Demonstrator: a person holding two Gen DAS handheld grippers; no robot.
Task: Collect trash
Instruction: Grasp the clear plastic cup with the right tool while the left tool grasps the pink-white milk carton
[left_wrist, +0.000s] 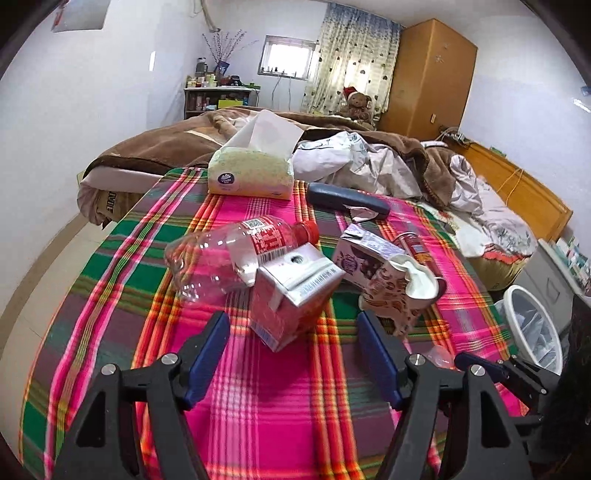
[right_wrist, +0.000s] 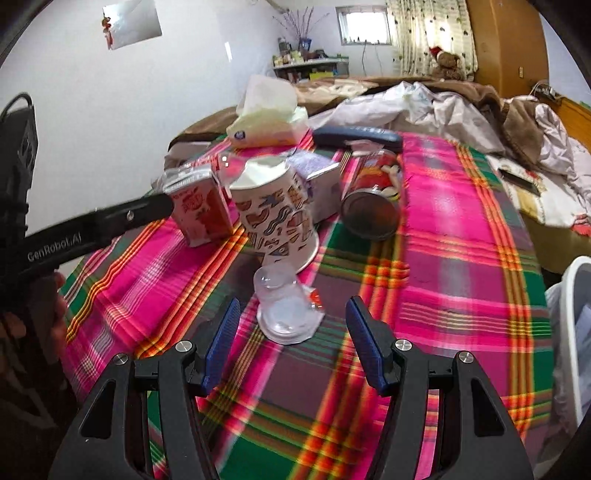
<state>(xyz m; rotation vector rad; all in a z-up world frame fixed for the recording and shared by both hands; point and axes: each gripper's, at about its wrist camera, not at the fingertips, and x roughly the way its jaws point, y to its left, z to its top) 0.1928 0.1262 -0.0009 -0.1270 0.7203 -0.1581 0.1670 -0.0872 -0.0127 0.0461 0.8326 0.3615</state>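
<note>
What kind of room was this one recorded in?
A lived-in bedroom, most likely: an unmade bed with a brown blanket, a wooden wardrobe, and a teddy bear by the curtained window.

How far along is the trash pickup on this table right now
Barely started, as far as shows. Both grippers are open and empty: the left gripper faces the red carton, the right gripper faces the clear plastic cup. Still on the plaid cloth: the plastic bottle, paper cup, purple carton and can. The white bin waits at the right.
</note>
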